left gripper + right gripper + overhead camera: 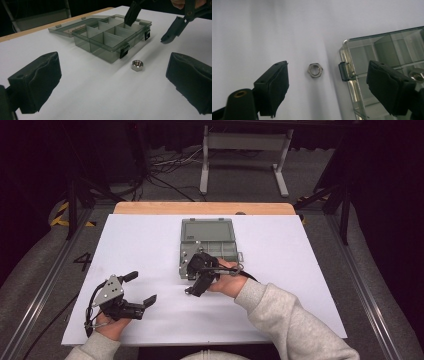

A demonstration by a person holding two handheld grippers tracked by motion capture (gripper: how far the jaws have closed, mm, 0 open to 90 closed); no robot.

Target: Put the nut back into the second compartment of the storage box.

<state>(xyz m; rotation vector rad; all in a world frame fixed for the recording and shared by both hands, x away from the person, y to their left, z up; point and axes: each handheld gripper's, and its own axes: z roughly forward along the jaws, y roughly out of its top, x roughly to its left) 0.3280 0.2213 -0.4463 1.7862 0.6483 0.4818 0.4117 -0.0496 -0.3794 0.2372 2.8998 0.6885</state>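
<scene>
Done: one nut (417,75) already lies inside my compartment box (207,247).
Left: hex nut (315,70) on paper just beside the box's latch side, unpicked.
Right gripper (327,86): wide, empty, straddling it.
Left gripper (112,82): wide, empty, well away.

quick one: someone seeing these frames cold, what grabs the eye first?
Probably the open, smoky-clear compartment box in the middle of the white table, its lid folded back flat on the far side. Next, the shiny hex nut lying loose on the table just in front of the box's latches. The right hand-held gripper hangs open above that nut, while the left hand-held gripper rests open nearer the left table edge.
</scene>
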